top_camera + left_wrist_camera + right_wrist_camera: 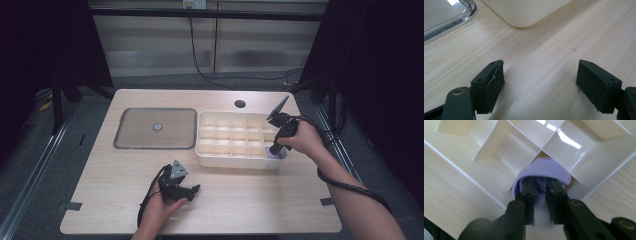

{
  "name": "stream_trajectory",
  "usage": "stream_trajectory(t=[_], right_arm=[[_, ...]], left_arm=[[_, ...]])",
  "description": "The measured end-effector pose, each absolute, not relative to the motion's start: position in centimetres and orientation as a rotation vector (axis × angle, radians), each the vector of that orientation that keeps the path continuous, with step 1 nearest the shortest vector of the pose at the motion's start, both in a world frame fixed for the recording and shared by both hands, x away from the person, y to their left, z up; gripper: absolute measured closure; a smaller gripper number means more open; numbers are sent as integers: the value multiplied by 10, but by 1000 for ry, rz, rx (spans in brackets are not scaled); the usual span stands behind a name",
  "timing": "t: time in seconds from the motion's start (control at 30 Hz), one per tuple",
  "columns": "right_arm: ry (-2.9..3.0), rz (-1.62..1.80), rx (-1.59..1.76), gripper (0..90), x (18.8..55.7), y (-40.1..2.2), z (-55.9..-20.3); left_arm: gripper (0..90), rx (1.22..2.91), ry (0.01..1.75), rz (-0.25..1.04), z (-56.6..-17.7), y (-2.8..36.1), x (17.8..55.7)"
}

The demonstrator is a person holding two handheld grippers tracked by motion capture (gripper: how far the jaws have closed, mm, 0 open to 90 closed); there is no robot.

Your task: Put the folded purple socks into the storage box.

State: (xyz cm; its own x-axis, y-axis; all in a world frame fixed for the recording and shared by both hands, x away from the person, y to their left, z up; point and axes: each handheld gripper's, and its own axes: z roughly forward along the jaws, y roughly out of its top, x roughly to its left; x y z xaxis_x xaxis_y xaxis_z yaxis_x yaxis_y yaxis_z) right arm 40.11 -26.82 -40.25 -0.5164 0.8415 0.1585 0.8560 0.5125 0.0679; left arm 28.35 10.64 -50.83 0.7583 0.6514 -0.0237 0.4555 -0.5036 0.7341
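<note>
We found the lilac sock [544,171] soft and light; the right hand-held gripper [539,185], slightly parted, loosely straddled its bunched fold, the best hold.

- A pale wood-grain desk [125,200] with a round cable hole [240,104] near its far edge stood on grey floor [30,165].
- Black curtains [45,40] flanked beige wall panels [160,45].
- A black cable [200,70] trailed down.

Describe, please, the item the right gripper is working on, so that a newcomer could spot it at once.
Start at the cream divided organiser tray on the wooden table, right of the clear lid. In its near right corner compartment sits a rolled lilac sock. It alone is soft and coloured; the other compartments look bare.
</note>
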Motion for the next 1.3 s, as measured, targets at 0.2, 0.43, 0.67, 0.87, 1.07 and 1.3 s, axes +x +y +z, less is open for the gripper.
stream_trajectory(t=[0.2, 0.43, 0.67, 0.87, 1.07, 1.3], right_arm=[[-2647, -214, -1494, 675, 399, -270, -394], [-2662, -238, -1515, 579, 397, -275, -384], [-2656, -264, -1510, 517, 394, -275, -380], [-2667, -279, -1487, 472, 391, -269, -376], [-2673, -294, -1462, 445, 389, -265, -372], [-2699, -299, -1441, 411, 384, -262, -372]], left_arm=[[218, 2193, 820, 335, -508, 107, 284], [219, 2194, 819, 335, -508, 107, 284], [219, 2194, 819, 336, -508, 107, 284], [218, 2194, 821, 335, -508, 107, 284], [218, 2194, 820, 336, -508, 107, 284], [218, 2190, 826, 331, -508, 106, 283]])
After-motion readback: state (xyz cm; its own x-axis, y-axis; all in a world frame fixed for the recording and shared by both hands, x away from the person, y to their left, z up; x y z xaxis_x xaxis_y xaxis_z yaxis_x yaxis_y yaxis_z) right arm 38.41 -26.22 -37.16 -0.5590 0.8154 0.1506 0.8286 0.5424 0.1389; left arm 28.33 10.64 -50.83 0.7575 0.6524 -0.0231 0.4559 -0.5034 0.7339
